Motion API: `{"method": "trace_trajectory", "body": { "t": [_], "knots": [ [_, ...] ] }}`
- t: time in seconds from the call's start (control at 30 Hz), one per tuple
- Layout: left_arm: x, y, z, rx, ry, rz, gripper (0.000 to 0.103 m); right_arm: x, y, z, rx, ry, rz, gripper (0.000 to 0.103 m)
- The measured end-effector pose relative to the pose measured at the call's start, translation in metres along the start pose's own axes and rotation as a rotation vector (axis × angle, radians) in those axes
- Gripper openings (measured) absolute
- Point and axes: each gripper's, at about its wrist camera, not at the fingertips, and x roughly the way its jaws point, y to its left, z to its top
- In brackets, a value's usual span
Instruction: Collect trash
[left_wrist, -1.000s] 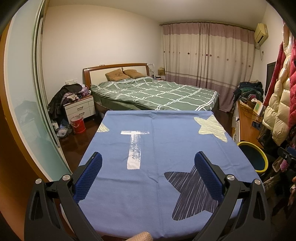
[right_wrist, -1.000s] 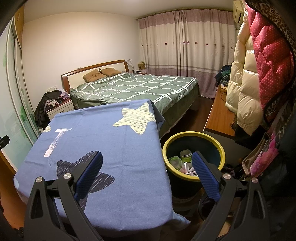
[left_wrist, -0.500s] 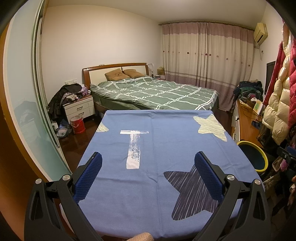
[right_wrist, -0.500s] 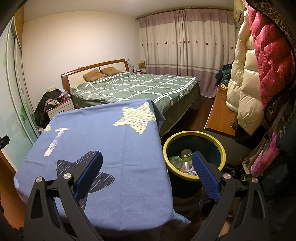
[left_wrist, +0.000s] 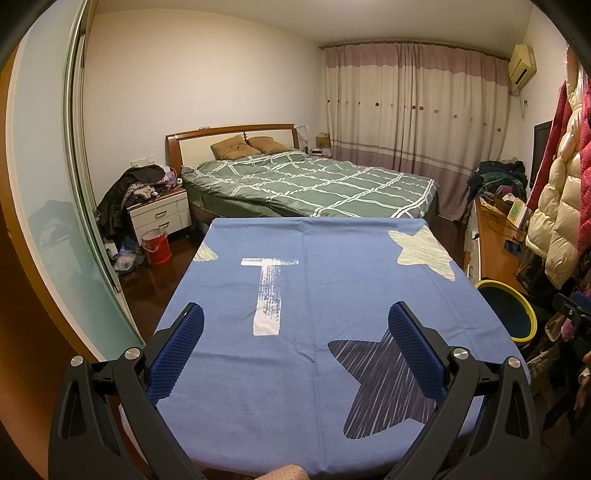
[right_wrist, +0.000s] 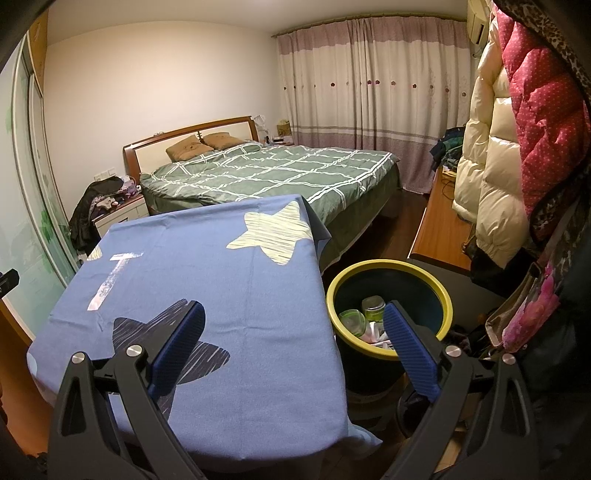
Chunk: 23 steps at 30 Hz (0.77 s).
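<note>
A dark bin with a yellow rim (right_wrist: 389, 271) stands on the floor right of the table, holding clear plastic cups (right_wrist: 373, 306) and other scraps. In the left wrist view only part of the bin (left_wrist: 508, 295) shows at the right edge. A blue cloth with stars (left_wrist: 306, 288) covers the table (right_wrist: 207, 266); I see no loose trash on it. My left gripper (left_wrist: 295, 317) hovers open above the table's near half. Over the table's right edge, beside the bin, my right gripper (right_wrist: 293, 314) is also open with nothing between its fingers.
A bed with a green checked cover (left_wrist: 314, 184) lies beyond the table. A white nightstand piled with clothes (left_wrist: 155, 206) and a red bucket (left_wrist: 157, 245) sit at the left. Puffy coats (right_wrist: 517, 147) hang at the right above a wooden desk (right_wrist: 439, 225).
</note>
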Motion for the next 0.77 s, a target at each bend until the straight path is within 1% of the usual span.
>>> {"method": "trace_trajectory", "body": {
  "t": [0.27,0.33,0.37,0.43,0.5,0.53,0.6,0.67,0.7,0.73,0.77],
  "knots": [
    [0.006,0.001,-0.004,-0.004,0.014,0.003,0.098,0.002,0.002,-0.005,-0.002,0.006,0.001,0.092],
    [0.007,0.001,-0.002,-0.01,0.01,-0.018,0.098,0.002,0.004,-0.007,-0.002,0.008,0.003,0.092],
    [0.009,0.003,-0.003,-0.025,0.017,-0.045,0.098,0.003,0.004,-0.007,-0.002,0.009,0.003,0.092],
    [0.015,0.006,-0.002,-0.045,0.045,-0.076,0.098,0.005,0.004,-0.004,-0.006,0.015,0.004,0.092],
    [0.024,0.007,0.0,-0.041,0.061,-0.072,0.098,0.008,0.005,-0.002,-0.011,0.02,0.013,0.092],
    [0.032,0.007,0.003,-0.034,0.065,-0.057,0.098,0.015,0.006,0.0,-0.011,0.028,0.029,0.095],
    [0.054,0.01,0.009,-0.029,0.071,-0.043,0.098,0.027,0.006,0.004,-0.01,0.044,0.037,0.096],
    [0.076,0.016,0.014,-0.043,0.079,-0.028,0.098,0.052,0.008,0.011,-0.017,0.086,0.056,0.096],
    [0.099,0.021,0.017,-0.055,0.093,-0.013,0.098,0.067,0.009,0.014,-0.018,0.109,0.069,0.096],
    [0.113,0.024,0.018,-0.054,0.103,-0.005,0.098,0.089,0.012,0.019,-0.02,0.142,0.085,0.096],
    [0.13,0.027,0.019,-0.051,0.116,0.009,0.098,0.102,0.014,0.022,-0.023,0.16,0.093,0.096]
  ]
}}
